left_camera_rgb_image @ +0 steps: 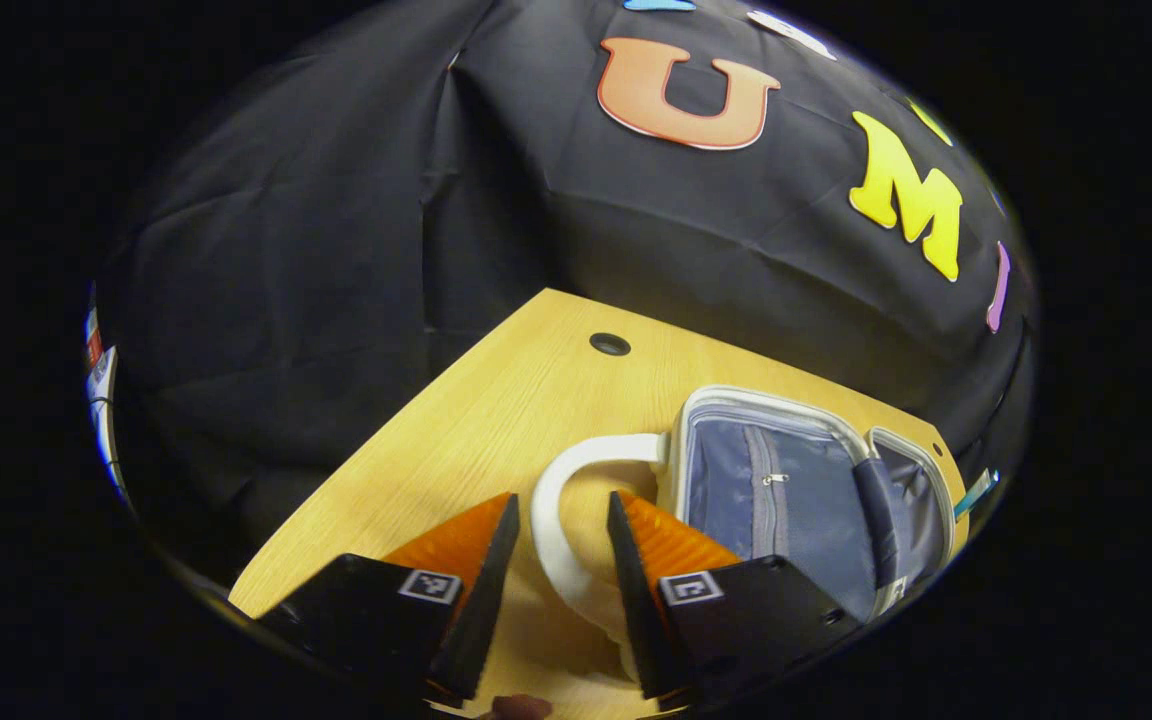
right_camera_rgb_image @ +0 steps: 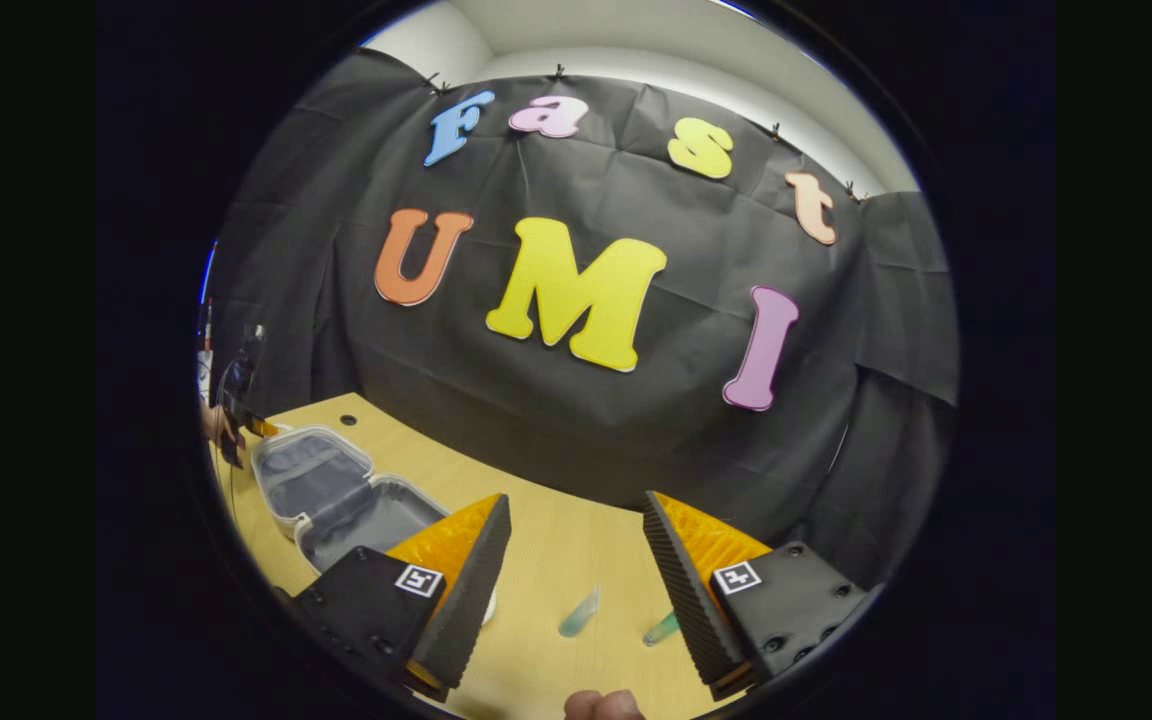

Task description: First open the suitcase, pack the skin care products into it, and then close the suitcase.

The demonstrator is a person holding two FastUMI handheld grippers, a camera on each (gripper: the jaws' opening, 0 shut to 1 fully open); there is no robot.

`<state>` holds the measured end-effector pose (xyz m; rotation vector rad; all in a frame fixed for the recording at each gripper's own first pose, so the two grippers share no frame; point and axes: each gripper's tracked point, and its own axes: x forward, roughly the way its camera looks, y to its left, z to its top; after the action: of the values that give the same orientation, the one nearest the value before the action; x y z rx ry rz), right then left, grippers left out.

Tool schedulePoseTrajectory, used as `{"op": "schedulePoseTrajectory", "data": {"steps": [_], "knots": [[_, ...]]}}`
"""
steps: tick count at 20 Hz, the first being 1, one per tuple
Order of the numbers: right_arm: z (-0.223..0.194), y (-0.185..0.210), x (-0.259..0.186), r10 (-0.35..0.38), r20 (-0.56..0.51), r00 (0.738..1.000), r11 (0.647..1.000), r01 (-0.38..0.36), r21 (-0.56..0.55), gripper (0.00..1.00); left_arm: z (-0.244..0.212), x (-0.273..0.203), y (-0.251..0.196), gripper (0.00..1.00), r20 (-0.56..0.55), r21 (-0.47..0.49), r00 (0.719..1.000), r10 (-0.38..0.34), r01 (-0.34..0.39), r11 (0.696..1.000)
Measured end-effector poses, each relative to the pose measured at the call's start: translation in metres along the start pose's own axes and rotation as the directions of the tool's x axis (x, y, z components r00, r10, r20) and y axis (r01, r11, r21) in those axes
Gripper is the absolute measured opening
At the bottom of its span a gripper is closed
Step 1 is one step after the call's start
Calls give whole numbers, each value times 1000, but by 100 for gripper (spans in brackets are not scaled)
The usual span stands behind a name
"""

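The suitcase (left_camera_rgb_image: pixel 796 490) lies open on the table (left_camera_rgb_image: pixel 476 420) at the lower right of the left gripper view, its grey lining and a zipped pocket showing inside a white rim. Its white handle (left_camera_rgb_image: pixel 561 510) curves out to the left and passes between the fingers of the left gripper (left_camera_rgb_image: pixel 562 520) at the bottom centre; the fingers stand a little apart on either side of it, and I cannot tell whether they press on it.

In the right gripper view the suitcase (right_camera_rgb_image: pixel 336 495) sits at the lower left, both halves spread flat. The right gripper (right_camera_rgb_image: pixel 576 530) at the bottom is wide apart and holds nothing. Between its fingers, on the table (right_camera_rgb_image: pixel 556 560), lie two small greenish tubes (right_camera_rgb_image: pixel 579 613), near each other and well apart from the suitcase.
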<state>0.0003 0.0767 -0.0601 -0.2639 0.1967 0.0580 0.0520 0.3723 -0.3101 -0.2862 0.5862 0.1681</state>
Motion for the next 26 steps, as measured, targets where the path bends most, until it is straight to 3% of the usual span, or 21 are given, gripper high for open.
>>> {"op": "schedulePoseTrajectory", "data": {"steps": [1, 3, 7, 13, 20, 26], "knots": [[-1, -5, -1, -1, 1, 1000, 1000, 1, 19, 80, 8, -12, -8, 57, 24, 19, 1000, 4, -5, 1000], [-6, -20, -1, -10, 6, 1000, 998, 10, 56, 80, 33, -41, -27, 96, 106, 45, 994, 32, -37, 998], [-28, -50, -2, -9, -4, 1000, 994, 9, 112, 80, 60, -99, -95, 98, 233, 103, 969, 85, -112, 988], [-66, -91, -12, 4, -43, 999, 980, 4, 201, 80, 52, -151, -222, 98, 294, 147, 955, 36, -83, 986], [-126, -131, -16, 42, -152, 987, 975, -7, 222, 78, -10, -166, -379, 98, 234, 256, 963, -135, 73, 964], [-165, -175, -23, 10, -234, 972, 980, 37, 195, 80, -76, -163, -499, 98, 141, 347, 938, -316, 252, 903]]}}
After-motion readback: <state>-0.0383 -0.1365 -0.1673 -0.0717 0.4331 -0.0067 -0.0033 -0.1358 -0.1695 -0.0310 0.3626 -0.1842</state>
